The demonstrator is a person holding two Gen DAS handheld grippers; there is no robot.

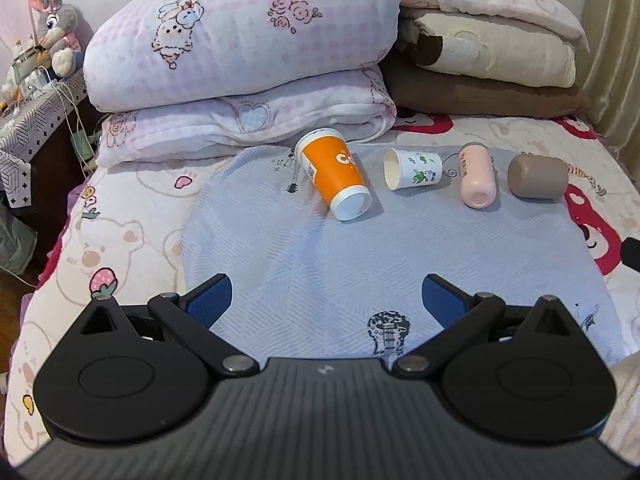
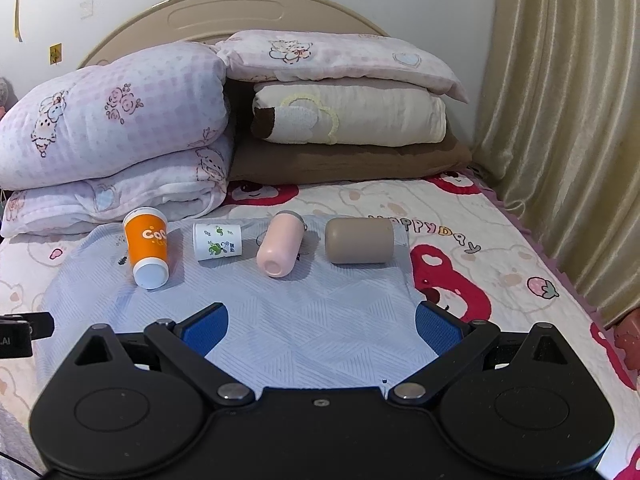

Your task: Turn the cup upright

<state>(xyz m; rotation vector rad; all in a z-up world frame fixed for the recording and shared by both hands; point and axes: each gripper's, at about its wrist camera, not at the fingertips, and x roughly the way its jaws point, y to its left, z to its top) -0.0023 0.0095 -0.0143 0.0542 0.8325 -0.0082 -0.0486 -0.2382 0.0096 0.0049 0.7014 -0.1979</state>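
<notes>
Several cups lie on their sides in a row on a light blue cloth point(image 1: 320, 264) on the bed. From left: an orange paper cup point(image 1: 334, 174) point(image 2: 146, 246), a small white paper cup with green print point(image 1: 414, 168) point(image 2: 218, 241), a pink bottle-like cup point(image 1: 476, 179) point(image 2: 280, 245), and a taupe cup point(image 1: 538, 176) point(image 2: 359, 240). My left gripper point(image 1: 326, 300) is open and empty, well short of the cups. My right gripper point(image 2: 322, 326) is open and empty, also short of them.
Folded pink quilts point(image 1: 240, 52) and stacked pillows point(image 2: 348, 116) lie right behind the cups. A bedside table point(image 1: 32, 120) with a plush toy and cables stands at the left. A curtain point(image 2: 560, 120) hangs at the right bed edge.
</notes>
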